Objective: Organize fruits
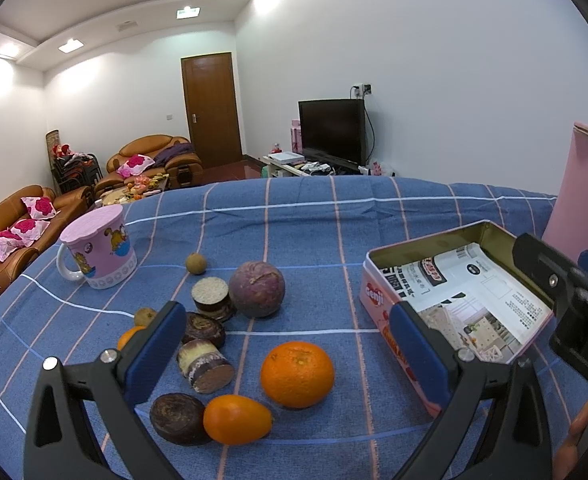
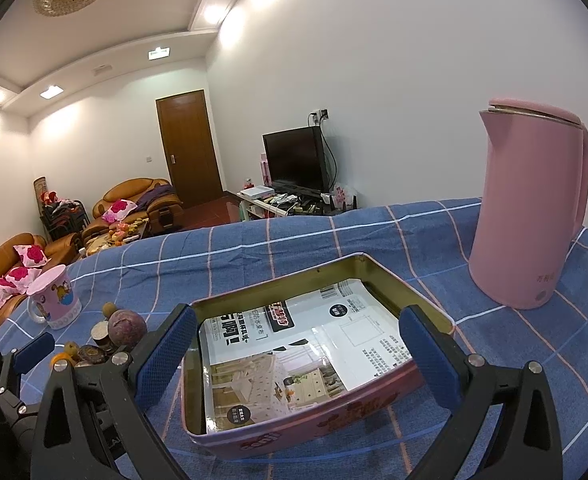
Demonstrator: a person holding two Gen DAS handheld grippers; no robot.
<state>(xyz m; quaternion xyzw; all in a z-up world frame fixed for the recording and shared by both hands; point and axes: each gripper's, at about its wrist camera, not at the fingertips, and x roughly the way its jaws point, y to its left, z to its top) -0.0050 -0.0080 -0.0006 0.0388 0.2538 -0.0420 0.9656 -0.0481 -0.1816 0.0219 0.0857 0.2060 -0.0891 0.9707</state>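
The left gripper [image 1: 290,348] hangs low over the fruit with its fingers wide apart and nothing between them but the orange [image 1: 297,374] on the cloth [image 1: 314,216]. Just left of the orange lie a small oval orange fruit [image 1: 237,419] and four brown cut pieces [image 1: 205,366], bunched close together. A purple fruit [image 1: 257,289] sits a bit farther off, with a little brown ball [image 1: 196,263] beyond it. Far left stands a pink mug [image 1: 98,252], well apart from the fruit. To the right is an open tin [image 1: 378,300] with paper [image 1: 470,300] lying flat inside it. There is bare cloth between the orange and the tin's left wall. The right gripper [image 2: 298,356] hangs over the tin [image 2: 306,428], fingers wide apart too, holding nothing; its two fingers sit just over the tin's left and right rims. Far right a tall pink kettle [image 2: 530,208] stands close to the cloth's far edge, apart from the tin, with open cloth [image 2: 414,232] between them.
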